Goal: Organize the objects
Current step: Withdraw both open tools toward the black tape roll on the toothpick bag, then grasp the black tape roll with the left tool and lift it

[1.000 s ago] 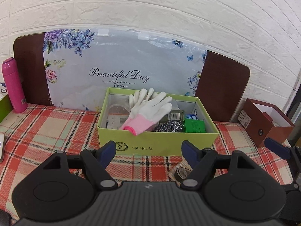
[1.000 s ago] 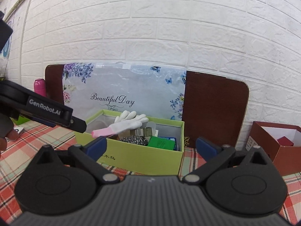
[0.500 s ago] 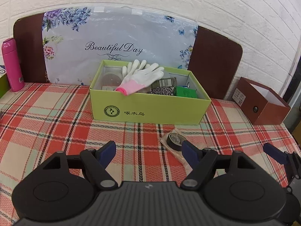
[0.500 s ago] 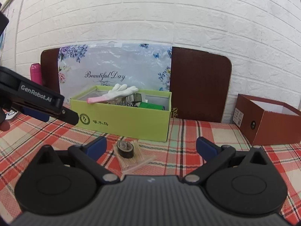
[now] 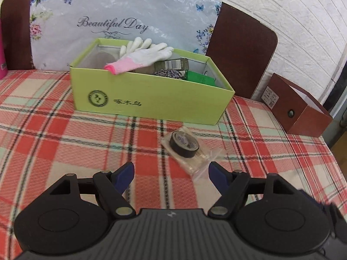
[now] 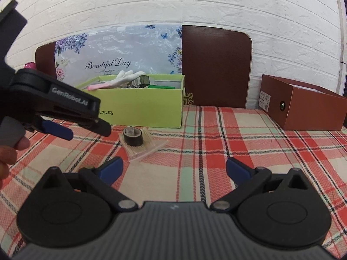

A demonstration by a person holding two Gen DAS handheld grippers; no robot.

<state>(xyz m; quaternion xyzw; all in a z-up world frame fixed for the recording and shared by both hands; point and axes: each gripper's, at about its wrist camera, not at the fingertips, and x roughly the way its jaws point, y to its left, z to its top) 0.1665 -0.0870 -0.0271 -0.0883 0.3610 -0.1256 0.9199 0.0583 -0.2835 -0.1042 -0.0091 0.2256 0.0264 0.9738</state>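
A black tape roll [image 5: 184, 144] in a clear plastic wrapper lies on the plaid cloth just in front of a green box [image 5: 149, 96]. The box holds a white glove with a pink cuff [image 5: 141, 56], a steel scourer and small packets. My left gripper [image 5: 171, 173] hovers open just short of the roll, nothing between its blue pads. My right gripper [image 6: 173, 169] is open too, over bare cloth to the right of the tape roll [image 6: 132, 137]. The right wrist view also shows the left gripper [image 6: 65, 127] from the side, beside the green box [image 6: 141, 106].
A brown open box [image 5: 297, 106] stands at the right, also seen as the brown box [image 6: 303, 106]. A floral "Beautiful Day" bag [image 5: 112, 21] leans on a brown board by the brick wall. A hand [image 6: 8, 151] holds the left tool. A pink bottle [image 5: 2, 60] stands far left.
Both grippers have come down and drawn nearer the cloth. The tape roll, earlier hidden or low in view, now lies just ahead of the left gripper's pads. Jaws stay open.
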